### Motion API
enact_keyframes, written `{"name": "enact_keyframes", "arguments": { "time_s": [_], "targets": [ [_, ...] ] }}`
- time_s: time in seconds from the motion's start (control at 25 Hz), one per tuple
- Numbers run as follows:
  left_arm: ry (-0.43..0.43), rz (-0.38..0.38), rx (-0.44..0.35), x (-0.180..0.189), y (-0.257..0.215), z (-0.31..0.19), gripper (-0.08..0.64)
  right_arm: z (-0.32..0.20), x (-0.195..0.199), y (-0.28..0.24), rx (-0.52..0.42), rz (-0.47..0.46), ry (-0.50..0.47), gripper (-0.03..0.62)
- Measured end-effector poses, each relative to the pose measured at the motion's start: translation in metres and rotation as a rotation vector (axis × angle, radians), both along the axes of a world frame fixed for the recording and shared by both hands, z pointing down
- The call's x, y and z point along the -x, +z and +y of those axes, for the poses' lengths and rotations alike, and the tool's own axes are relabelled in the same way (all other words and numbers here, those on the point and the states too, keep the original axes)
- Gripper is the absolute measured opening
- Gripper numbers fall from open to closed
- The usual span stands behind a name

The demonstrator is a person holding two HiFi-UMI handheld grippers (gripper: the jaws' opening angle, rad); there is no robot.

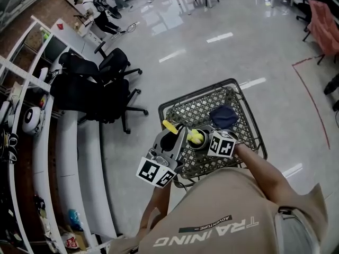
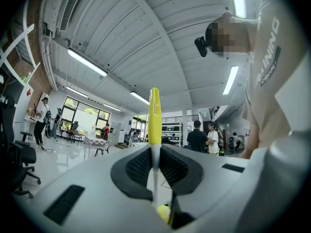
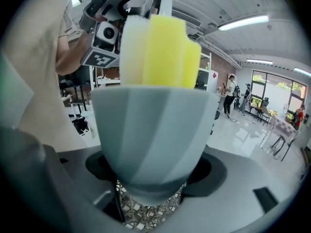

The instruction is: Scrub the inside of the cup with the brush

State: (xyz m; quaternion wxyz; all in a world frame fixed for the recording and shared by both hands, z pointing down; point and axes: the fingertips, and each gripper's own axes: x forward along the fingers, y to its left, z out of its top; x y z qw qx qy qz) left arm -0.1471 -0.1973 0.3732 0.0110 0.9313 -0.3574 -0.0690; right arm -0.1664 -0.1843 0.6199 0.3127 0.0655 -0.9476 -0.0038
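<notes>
In the head view both grippers meet over a black mesh table (image 1: 241, 97). My left gripper (image 1: 175, 137) is shut on a brush whose yellow handle (image 1: 170, 126) sticks up to the left. Its yellow sponge head (image 1: 195, 136) sits inside the cup (image 1: 199, 143), and my right gripper (image 1: 208, 140) is shut on that cup. In the right gripper view the pale grey faceted cup (image 3: 154, 135) fills the jaws of my right gripper (image 3: 153, 181), with the yellow and white sponge (image 3: 159, 45) standing out of its mouth. In the left gripper view the handle (image 2: 154, 114) rises between the jaws of my left gripper (image 2: 154, 171).
A dark blue cloth (image 1: 223, 116) lies on the mesh table behind the cup. Black office chairs (image 1: 100, 83) stand to the left on the glossy floor. White shelving (image 1: 32, 120) runs along the far left. Red tape (image 1: 312, 99) marks the floor at right.
</notes>
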Motion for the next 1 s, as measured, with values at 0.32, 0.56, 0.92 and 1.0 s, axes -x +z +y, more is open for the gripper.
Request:
{"name": "enact_keyframes", "arguments": {
  "time_s": [0.32, 0.56, 0.92, 1.0],
  "targets": [
    [0.109, -0.060, 0.027, -0.027, 0.029, 0.003, 0.042, 0.000, 0.010, -0.039, -0.073, -0.046, -0.040, 0.382],
    [0.130, -0.053, 0.017, -0.034, 0.025, -0.002, 0.041, -0.003, 0.006, -0.040, -0.105, -0.023, -0.035, 0.380],
    [0.132, 0.010, -0.054, -0.033, -0.009, 0.008, 0.041, -0.013, -0.021, -0.001, -0.049, 0.036, 0.020, 0.380],
    [0.122, 0.007, -0.077, -0.029, -0.018, 0.011, 0.042, -0.014, -0.025, 0.002, -0.029, 0.021, 0.036, 0.380]
  ]
}}
